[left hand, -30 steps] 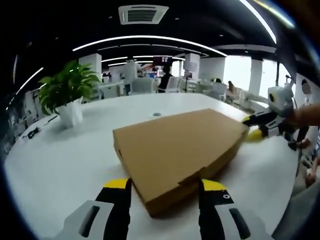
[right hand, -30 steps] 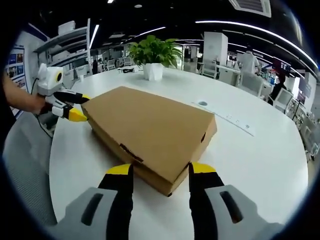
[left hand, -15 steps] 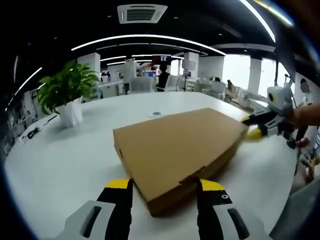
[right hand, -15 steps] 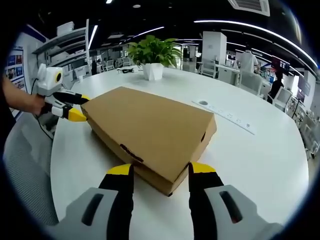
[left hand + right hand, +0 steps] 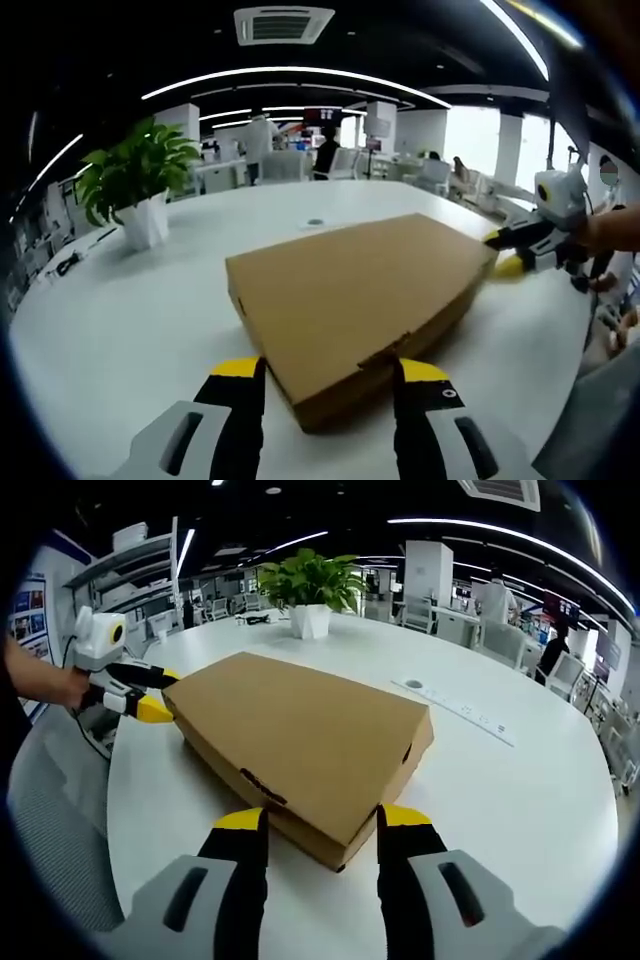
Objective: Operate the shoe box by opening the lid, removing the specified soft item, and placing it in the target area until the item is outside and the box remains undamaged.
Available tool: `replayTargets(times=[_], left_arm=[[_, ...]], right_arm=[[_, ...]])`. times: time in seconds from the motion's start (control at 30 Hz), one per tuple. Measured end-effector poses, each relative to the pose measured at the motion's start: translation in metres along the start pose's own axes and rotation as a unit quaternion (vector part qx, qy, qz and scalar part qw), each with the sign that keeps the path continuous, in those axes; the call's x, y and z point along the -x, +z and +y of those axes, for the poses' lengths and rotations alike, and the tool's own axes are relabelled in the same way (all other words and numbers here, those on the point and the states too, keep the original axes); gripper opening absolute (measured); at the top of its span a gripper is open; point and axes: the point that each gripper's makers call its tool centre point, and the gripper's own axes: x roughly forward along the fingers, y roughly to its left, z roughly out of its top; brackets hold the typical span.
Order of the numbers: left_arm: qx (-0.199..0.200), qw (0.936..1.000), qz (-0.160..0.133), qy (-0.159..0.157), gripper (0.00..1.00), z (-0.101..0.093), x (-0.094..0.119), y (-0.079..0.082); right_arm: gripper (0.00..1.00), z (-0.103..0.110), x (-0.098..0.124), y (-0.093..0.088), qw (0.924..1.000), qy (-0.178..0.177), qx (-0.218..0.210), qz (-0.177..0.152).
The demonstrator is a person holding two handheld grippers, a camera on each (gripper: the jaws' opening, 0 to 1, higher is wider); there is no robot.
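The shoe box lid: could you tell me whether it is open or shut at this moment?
Shut. The shoe box lid lies flat over the box in both views, with no gap showing the inside.

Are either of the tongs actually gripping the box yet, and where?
Neither grip shows. Left tongs and right tongs each straddle an opposite corner of the closed flat brown cardboard box, jaws open on either side; contact cannot be told.

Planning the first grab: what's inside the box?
Cannot tell: the box has its lid shut flat, hiding the inside. It rests on the table.
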Motion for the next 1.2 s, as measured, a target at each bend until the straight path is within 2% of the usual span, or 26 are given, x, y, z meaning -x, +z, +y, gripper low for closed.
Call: replayTargets(times=[0.47,1.2], left_arm=[[-0.007,0.9998,0.015,-0.012,0.51,0.019,0.018,-0.011],[-0.026,0.9978,0.047,-0.038,0.50,0.047,0.044,-0.027]], right_arm=[[0.38,0.032,-0.001,0.002,0.9999,0.002,-0.011,0.011],[0.37,0.074,-0.009,0.002,0.9990,-0.015,-0.031,0.028]])
